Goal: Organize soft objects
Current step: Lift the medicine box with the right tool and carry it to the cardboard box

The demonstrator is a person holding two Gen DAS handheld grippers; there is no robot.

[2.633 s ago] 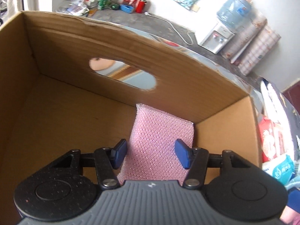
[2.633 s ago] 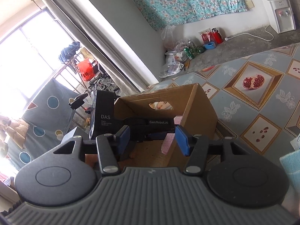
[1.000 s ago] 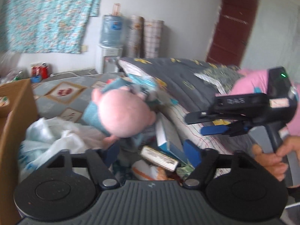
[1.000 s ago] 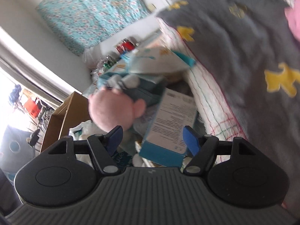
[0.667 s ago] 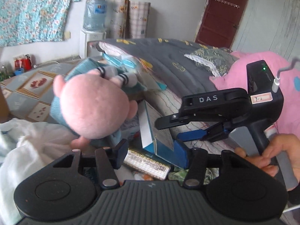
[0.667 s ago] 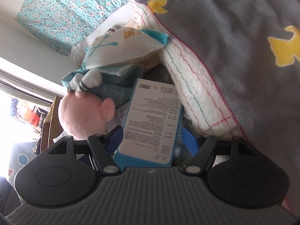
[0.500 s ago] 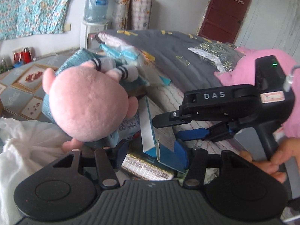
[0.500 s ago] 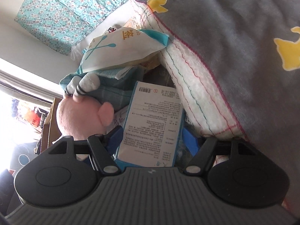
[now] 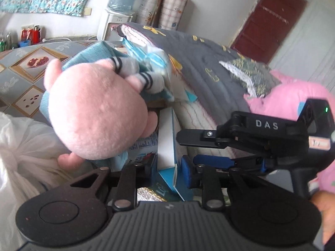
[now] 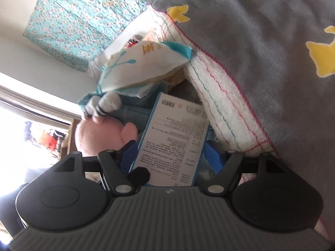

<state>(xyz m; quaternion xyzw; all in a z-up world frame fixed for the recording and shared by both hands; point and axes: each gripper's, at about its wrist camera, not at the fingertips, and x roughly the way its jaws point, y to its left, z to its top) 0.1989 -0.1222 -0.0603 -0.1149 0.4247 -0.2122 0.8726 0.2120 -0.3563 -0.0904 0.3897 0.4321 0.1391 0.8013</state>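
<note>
Both grippers at the blue-and-white box

Left gripper (image 9: 167, 170) has just closed onto the narrow edge of the box (image 9: 166, 144), beside the pink plush (image 9: 96, 113); right gripper (image 10: 167, 153) straddles it, jaws apart

Left gripper (image 9: 167, 168): black arms, blue pads, silver screws, grey ribbed housing with two round black discs.
Right gripper (image 10: 167, 156): same build; from the side, black body marked "DAS" in white, green light, pale label, grey handle.
Clothing: pink garment (image 9: 293, 98).
</note>
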